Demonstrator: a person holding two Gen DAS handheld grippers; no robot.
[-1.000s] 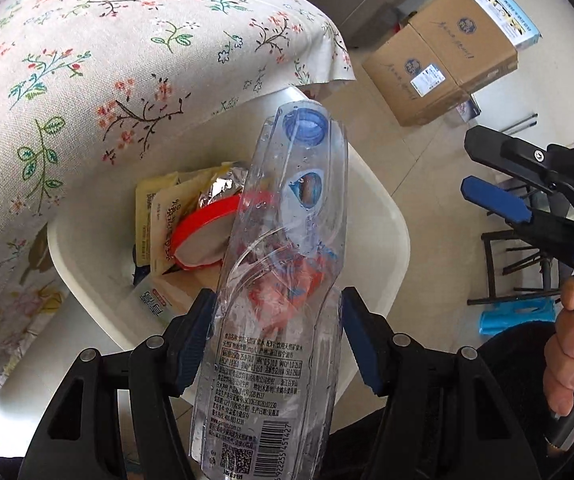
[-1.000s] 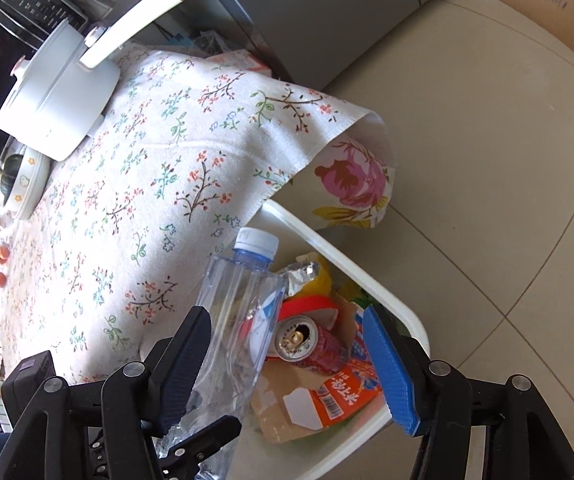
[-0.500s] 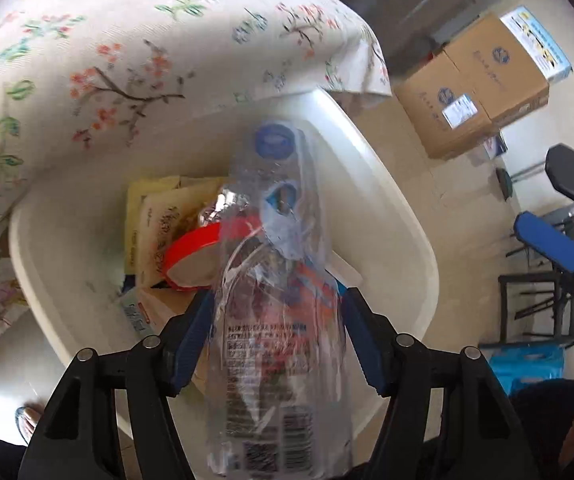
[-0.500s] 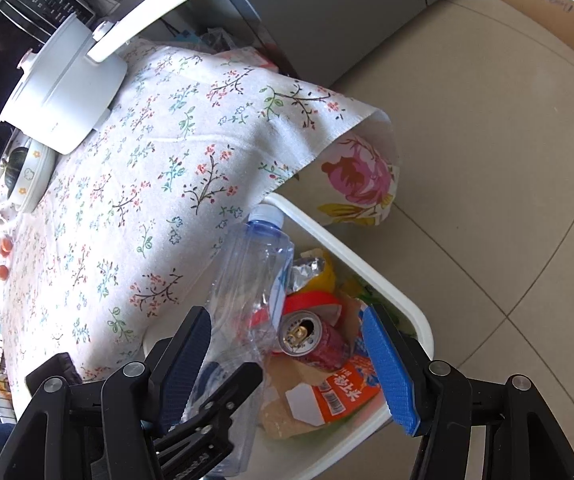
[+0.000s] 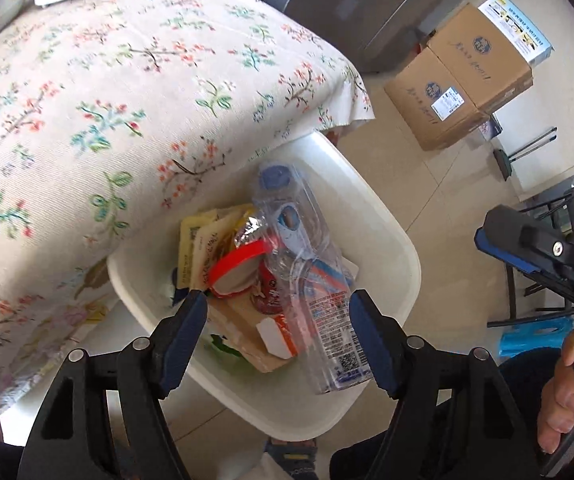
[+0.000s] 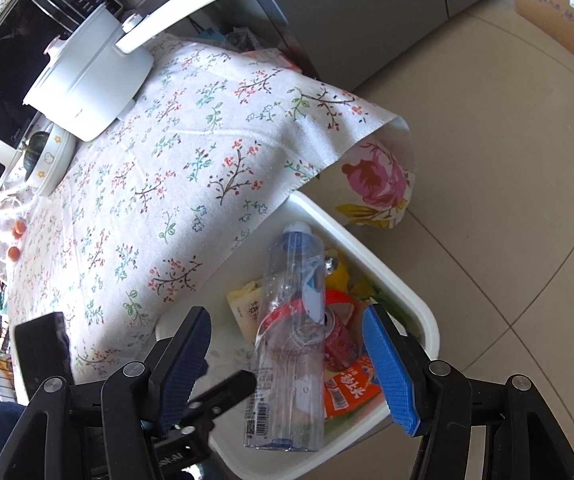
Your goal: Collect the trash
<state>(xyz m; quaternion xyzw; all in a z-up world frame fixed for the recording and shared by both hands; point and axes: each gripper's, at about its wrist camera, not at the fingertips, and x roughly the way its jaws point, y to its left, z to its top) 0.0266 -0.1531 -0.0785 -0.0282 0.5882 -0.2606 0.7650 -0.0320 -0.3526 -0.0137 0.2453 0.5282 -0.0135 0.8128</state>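
A clear plastic bottle (image 5: 307,280) with a blue cap lies in the white trash bin (image 5: 399,248) on top of a red can (image 5: 265,292), a red lid, yellow packets and an orange wrapper. My left gripper (image 5: 279,332) is open above the bin, apart from the bottle. In the right wrist view the bottle (image 6: 291,340) lies lengthwise in the bin (image 6: 415,308). My right gripper (image 6: 287,364) is open and empty above it. The left gripper's finger (image 6: 223,392) shows at the lower left there.
A table with a floral cloth (image 5: 107,100) overhangs the bin on the left. A white pot (image 6: 95,76) stands on it. Cardboard boxes (image 5: 467,76) sit on the tiled floor. A grey cabinet (image 6: 347,8) stands behind. A person's foot is below the bin.
My left gripper has opened and let go of the bottle, which dropped into the bin. The left gripper has pulled back and up. The right gripper has stayed open.
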